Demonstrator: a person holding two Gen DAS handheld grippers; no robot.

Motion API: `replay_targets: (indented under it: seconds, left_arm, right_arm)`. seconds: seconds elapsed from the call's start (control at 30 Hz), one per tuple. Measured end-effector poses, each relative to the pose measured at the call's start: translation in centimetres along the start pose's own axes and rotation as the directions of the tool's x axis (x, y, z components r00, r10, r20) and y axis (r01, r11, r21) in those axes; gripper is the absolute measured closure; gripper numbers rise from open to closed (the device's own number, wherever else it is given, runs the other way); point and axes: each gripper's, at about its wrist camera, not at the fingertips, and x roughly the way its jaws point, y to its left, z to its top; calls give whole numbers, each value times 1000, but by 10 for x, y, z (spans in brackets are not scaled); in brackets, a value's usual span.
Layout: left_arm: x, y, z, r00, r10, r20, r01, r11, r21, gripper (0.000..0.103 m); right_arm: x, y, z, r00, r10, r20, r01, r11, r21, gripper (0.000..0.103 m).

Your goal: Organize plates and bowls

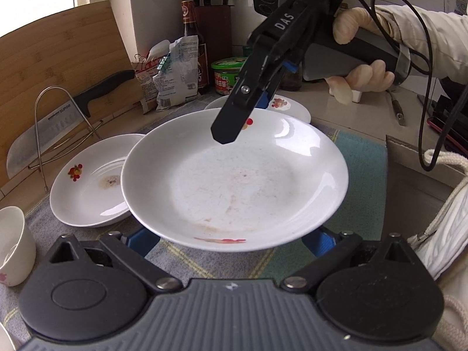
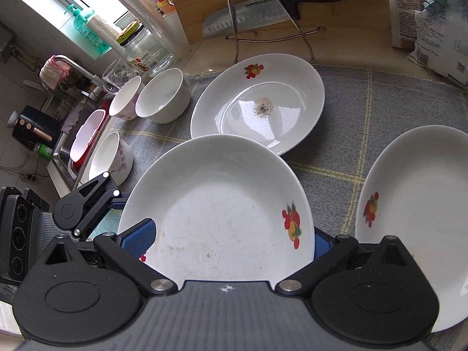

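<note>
1. Nearest the cameras, the left gripper (image 1: 229,239) sits with its jaws spread wide. Its blue pads (image 1: 140,241) show just under the near rim of the large white plate (image 1: 234,181), apparently to support it from below.
2. The right gripper (image 2: 229,241), held in a gloved hand (image 1: 361,73), reaches in from the far right. Its jaws are also spread, one pad over the plate's surface and the other behind the rim. They straddle the plate and are not clamped on it.
3. The plate hangs over the grey checked cloth (image 1: 359,175) and overlaps the rims of its neighbours, probably on its way to a stack. What carries its weight is hidden beneath it.
4. On the cloth to the left lies a stained plate (image 2: 257,102). To the far right in the left view lies a third plate (image 2: 415,204), which the right view cuts off.
5. Farther left, three bowls (image 2: 163,99) wait near the sink's edge; one is partly hidden by the left gripper.
6. Against the far wall, a cleaver (image 2: 248,14) rests on a wire rack (image 2: 234,29) before a wooden board, clear of the work.
</note>
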Motion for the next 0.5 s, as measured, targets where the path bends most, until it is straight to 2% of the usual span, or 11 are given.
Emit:
replay_targets:
  seconds: [0.5]
  left_arm:
    - [50,-24,41,998,-63,7,63,997,47,2]
  right_arm:
    - [-45,-60,-11,998,-40,56,37,998,58,0]
